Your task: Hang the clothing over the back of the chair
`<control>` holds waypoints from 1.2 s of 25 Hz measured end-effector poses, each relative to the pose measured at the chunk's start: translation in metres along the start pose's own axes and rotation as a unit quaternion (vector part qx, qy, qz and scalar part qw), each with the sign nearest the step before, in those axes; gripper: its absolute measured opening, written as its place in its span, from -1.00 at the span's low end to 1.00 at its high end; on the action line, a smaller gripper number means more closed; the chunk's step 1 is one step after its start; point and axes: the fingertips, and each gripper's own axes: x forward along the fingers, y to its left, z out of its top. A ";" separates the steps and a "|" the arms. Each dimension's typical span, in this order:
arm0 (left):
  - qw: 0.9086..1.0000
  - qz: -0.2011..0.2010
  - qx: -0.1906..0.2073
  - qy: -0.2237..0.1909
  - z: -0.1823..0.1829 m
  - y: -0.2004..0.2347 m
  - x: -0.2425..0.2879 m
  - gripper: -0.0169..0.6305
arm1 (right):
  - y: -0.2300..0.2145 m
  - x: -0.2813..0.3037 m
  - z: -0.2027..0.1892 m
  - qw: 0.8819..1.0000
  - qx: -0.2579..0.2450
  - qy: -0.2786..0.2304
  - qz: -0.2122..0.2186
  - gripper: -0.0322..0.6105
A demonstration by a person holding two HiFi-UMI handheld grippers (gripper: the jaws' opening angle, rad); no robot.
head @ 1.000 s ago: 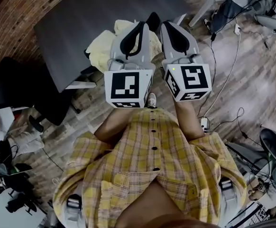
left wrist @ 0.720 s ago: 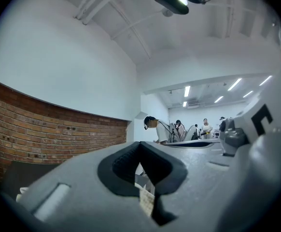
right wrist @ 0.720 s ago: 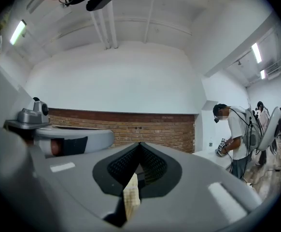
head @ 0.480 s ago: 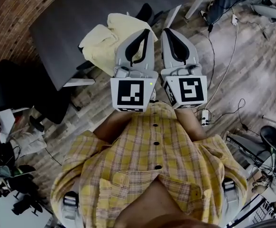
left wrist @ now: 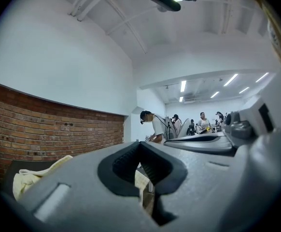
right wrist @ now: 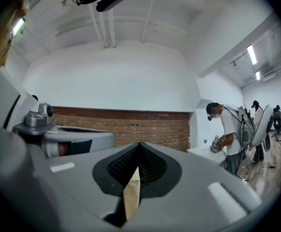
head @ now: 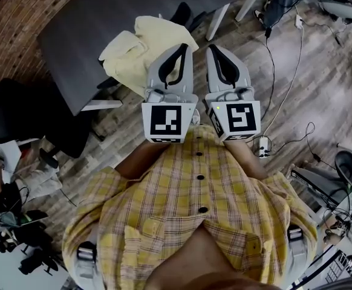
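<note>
A pale yellow garment lies crumpled at the near edge of the dark grey table, over dark chair parts. In the left gripper view the garment shows low at the left. My left gripper and right gripper are held side by side above the wooden floor, pointing level, just right of the garment and apart from it. Both are shut with nothing between their jaws. The left gripper and right gripper each show closed tips and only a thin slit behind them.
A black office chair stands at the left beside the table. Cables trail over the wooden floor at the right, near a white table leg. A brick wall runs behind, and people work farther off.
Both grippers have drawn back a little toward my body, staying shut and side by side. More of the yellow garment shows left of the left gripper.
</note>
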 end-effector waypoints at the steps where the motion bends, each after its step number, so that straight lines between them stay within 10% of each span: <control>1: 1.000 -0.001 0.001 0.001 -0.001 -0.001 0.000 -0.94 | 0.001 -0.001 -0.001 1.000 0.000 0.000 0.001 -0.91; 30: 1.000 -0.007 -0.007 0.016 -0.023 -0.008 0.000 -0.94 | -0.010 -0.010 -0.019 1.000 0.008 -0.001 -0.027 -0.91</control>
